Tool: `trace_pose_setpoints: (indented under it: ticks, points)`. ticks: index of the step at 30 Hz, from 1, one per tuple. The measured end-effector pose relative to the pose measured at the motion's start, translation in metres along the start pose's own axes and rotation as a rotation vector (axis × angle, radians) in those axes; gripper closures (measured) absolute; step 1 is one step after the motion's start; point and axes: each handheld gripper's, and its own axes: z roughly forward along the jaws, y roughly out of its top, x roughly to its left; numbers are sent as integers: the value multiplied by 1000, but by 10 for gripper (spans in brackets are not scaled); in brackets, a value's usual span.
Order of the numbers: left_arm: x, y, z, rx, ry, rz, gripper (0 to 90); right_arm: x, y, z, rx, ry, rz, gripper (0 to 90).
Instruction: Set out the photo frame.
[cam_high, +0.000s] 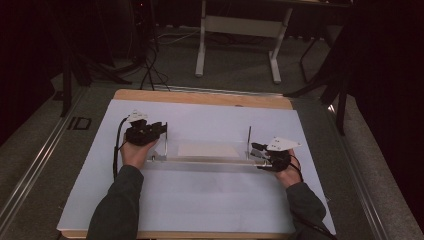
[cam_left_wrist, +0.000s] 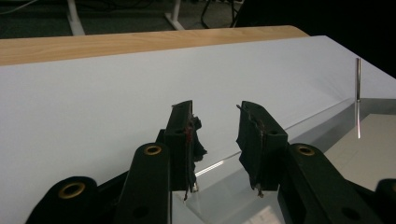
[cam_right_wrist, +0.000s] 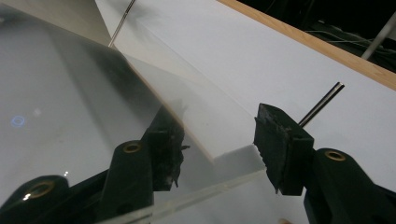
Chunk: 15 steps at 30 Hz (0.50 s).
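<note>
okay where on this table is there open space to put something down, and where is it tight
Free: the white sheet between the clear acrylic stand and the table's near edge, flanked by the forearms; also the strip between the stand and the far wooden edge. Crowded: both ends of the stand, where the left gripper, right gripper and upright rod sit.

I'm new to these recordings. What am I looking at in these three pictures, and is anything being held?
A person sits at a table covered by a white sheet, with a hand-held two-jaw gripper in each hand. The high view looks down from above; the other two come from cameras riding on the grippers, looking along their black jaws. On the sheet lies a clear plastic tray with thin upright metal rods. The left gripper and the right gripper sit at its two ends, jaws apart around the clear edges, nothing clamped yet.
</note>
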Motion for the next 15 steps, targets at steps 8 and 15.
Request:
trace_pose_setpoints:
  ticks: [8,15]
  points:
    - [0,-8,-13,-18,-8,15,651,-1,1,0,-2,5,2,500]
    - [-1,-14,-21,-25,-5,29,646,-3,2,0,-3,9,9,500]
